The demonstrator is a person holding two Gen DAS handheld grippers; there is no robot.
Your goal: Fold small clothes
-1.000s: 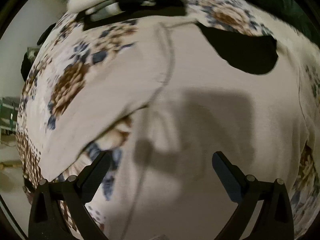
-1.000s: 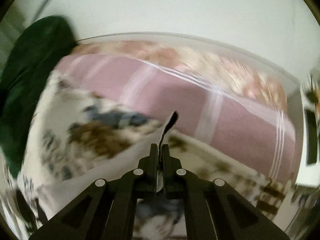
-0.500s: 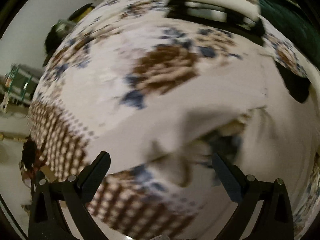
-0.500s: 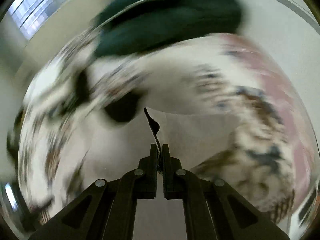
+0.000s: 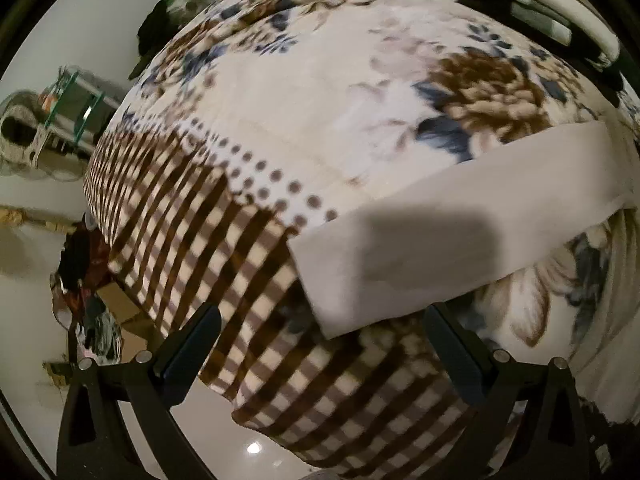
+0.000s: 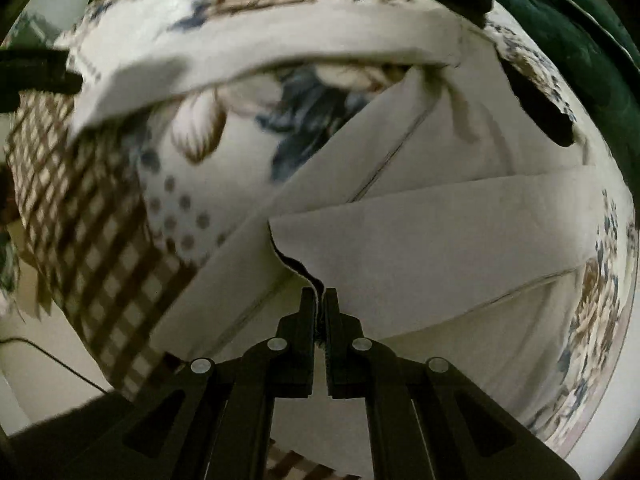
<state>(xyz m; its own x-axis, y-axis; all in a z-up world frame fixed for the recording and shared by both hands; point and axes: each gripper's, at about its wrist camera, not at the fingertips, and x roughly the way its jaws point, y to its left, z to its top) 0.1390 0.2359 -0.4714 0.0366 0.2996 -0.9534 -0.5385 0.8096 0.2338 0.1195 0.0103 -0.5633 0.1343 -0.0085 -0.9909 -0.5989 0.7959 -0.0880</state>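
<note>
Since the earlier frames, both views are showing a different part of the bed: the left wrist view is now looking over the checked border of the blanket (image 5: 248, 264) instead of the middle of the white garment (image 5: 420, 256), and the right wrist view, which was blurred and turning, is now steadier and is facing the garment from near. In the left wrist view, the left gripper (image 5: 316, 344) is hovering with its jaws wide apart and is holding nothing; one long white part of the garment is lying across the floral and checked blanket just beyond its fingertips, running from near left to far right. On the far right, a black and white striped cloth (image 5: 556, 20) is lying on the blanket. On the far left, beyond the bed edge, some shelves (image 5: 72, 108) are standing near the wall. In the right wrist view, the right gripper (image 6: 319, 300) is pressing its jaws together on a thin edge of the white garment (image 6: 460, 240), and the cloth is spreading away from the fingers in folded layers toward the far right. A dark green cloth (image 6: 580, 40) is lying at the far right corner.
</note>
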